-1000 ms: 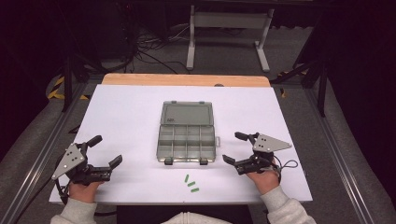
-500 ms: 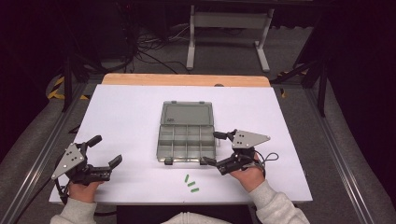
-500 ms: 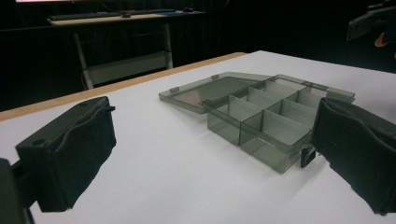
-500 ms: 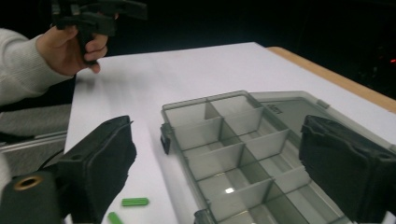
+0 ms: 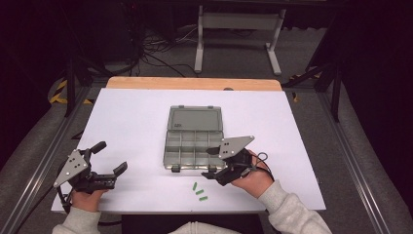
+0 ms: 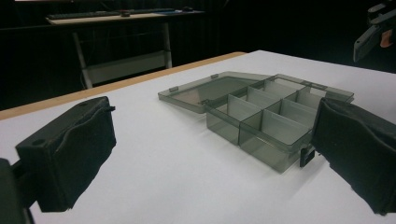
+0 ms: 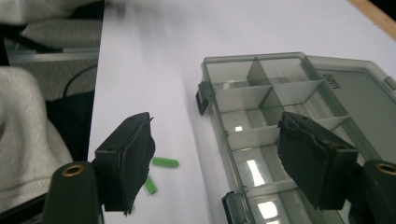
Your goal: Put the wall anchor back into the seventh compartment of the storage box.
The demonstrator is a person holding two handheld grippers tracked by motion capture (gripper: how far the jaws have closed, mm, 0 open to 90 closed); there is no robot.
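Observation:
A smoky clear compartment box (image 5: 195, 141) lies open at mid table, its lid flat behind it and its cells bare. Three small green pieces (image 5: 199, 192) lie on the white table (image 5: 131, 117) just in front of it. My right gripper (image 5: 209, 162) hovers at the box's front right corner, open; its jaws have just been closing, with nothing pressed between them. In the right gripper view the gripper (image 7: 222, 158) straddles the box's front wall (image 7: 219, 121), with the green pieces (image 7: 165, 162) by the left jaw. My left gripper (image 5: 111, 156) rests open at the front left, the box (image 6: 261, 112) ahead of its jaws.
The table's wooden back edge (image 5: 195, 83) runs behind the white sheet. A metal stand (image 5: 234, 29) and cables sit on the dark floor beyond. A person's light sleeve (image 7: 18, 116) is close by the left side in the right gripper view.
My right gripper has moved left from the table's right side to the box's front right corner and its jaws have narrowed. The left gripper has not moved.

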